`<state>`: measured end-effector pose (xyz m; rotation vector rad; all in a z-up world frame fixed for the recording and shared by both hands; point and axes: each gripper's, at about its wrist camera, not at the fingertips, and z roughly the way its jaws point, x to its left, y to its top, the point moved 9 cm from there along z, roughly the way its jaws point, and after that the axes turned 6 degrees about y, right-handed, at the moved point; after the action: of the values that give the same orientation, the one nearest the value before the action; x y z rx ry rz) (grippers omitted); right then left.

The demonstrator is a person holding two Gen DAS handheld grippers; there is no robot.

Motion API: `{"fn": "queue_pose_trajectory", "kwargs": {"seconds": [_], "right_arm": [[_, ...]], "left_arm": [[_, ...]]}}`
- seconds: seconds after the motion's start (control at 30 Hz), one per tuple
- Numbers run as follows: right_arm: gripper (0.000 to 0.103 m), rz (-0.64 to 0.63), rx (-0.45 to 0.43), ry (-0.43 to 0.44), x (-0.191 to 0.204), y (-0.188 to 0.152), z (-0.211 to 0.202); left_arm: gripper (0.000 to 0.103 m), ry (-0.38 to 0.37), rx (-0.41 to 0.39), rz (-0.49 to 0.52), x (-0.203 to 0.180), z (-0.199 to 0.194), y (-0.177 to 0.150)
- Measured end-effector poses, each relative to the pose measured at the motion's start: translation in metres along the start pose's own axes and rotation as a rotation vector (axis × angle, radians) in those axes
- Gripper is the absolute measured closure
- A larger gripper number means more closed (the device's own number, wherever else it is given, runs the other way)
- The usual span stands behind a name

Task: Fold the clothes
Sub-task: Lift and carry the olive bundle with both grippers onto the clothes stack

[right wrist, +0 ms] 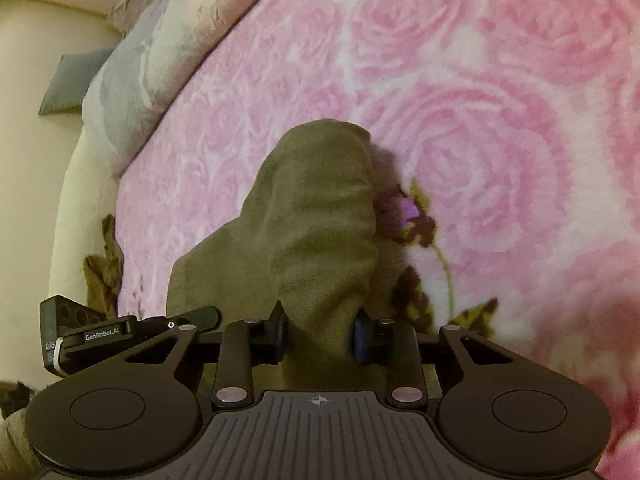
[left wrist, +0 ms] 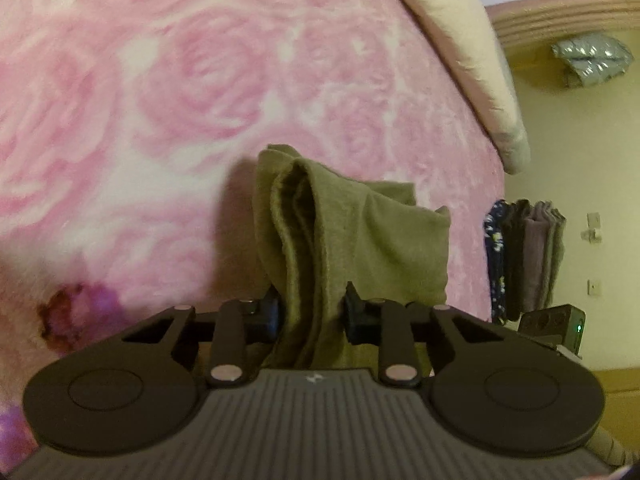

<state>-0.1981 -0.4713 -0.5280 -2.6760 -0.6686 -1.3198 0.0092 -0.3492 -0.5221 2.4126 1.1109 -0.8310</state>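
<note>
Left wrist view shows the left gripper (left wrist: 312, 312) pinched on a bunched edge of an olive-green garment (left wrist: 352, 232), its black pads pressing the cloth from both sides; right wrist view shows the right gripper (right wrist: 320, 332) likewise clamped on a gathered fold of the same olive cloth (right wrist: 320, 208); no earlier picture is given, so only the grips themselves can be told. The garment hangs from both claws just above a pink rose-patterned blanket (left wrist: 160, 100), its lower part draping toward the bed; a stack of folded clothes (left wrist: 524, 256) stands at the bed's edge, well apart; a cream pillow (left wrist: 472, 60) lies beyond.

The fabric looks soft, light and limp, a fleecy knit that sags and wrinkles wherever it is unsupported; it should not slip much between rubbery pads, yet a thick bunch may creep out under a tug. Better holds, I judge, are the hem or corners, taken flat rather than wadded, so the cloth spreads evenly before a fold is laid.
</note>
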Motion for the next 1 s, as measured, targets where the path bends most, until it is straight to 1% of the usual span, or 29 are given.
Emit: {"fn": "queue_pose_trajectory", "kwargs": {"seconds": [0.07, 0.17, 0.3, 0.4, 0.57, 0.67, 0.73, 0.8, 0.87, 0.93, 1.0], "right_arm": [[0.073, 0.026, -0.052, 0.007, 0.01, 0.0, -0.022], [0.073, 0.05, -0.14, 0.011, 0.025, 0.002, -0.064], [0.073, 0.114, -0.278, 0.012, 0.034, 0.006, -0.134], [0.073, 0.172, -0.398, 0.009, 0.03, 0.009, -0.192], [0.073, 0.246, -0.604, -0.017, 0.004, 0.017, -0.298], [0.073, 0.268, -0.717, -0.03, -0.022, 0.031, -0.371], [0.073, 0.274, -0.772, -0.04, -0.042, 0.044, -0.421], [0.073, 0.267, -0.832, -0.051, -0.062, 0.064, -0.471], [0.073, 0.262, -0.882, -0.065, -0.083, 0.087, -0.516], [0.073, 0.264, -0.92, -0.072, -0.104, 0.119, -0.554], [0.073, 0.277, -0.944, -0.075, -0.125, 0.148, -0.586]], "left_arm": [[0.08, -0.017, 0.003, 0.036, -0.022, -0.01, 0.006], [0.079, -0.055, 0.027, 0.112, -0.07, -0.023, 0.013], [0.079, -0.106, 0.084, 0.24, -0.152, -0.022, 0.019], [0.079, -0.154, 0.131, 0.34, -0.223, -0.007, 0.02], [0.079, -0.238, 0.215, 0.503, -0.351, 0.038, 0.006], [0.079, -0.294, 0.25, 0.572, -0.435, 0.074, -0.004], [0.079, -0.334, 0.263, 0.616, -0.493, 0.099, -0.007], [0.079, -0.38, 0.269, 0.656, -0.552, 0.125, -0.008], [0.079, -0.409, 0.273, 0.69, -0.606, 0.151, -0.005], [0.079, -0.42, 0.27, 0.725, -0.655, 0.176, 0.001], [0.079, -0.412, 0.269, 0.751, -0.699, 0.201, 0.01]]}}
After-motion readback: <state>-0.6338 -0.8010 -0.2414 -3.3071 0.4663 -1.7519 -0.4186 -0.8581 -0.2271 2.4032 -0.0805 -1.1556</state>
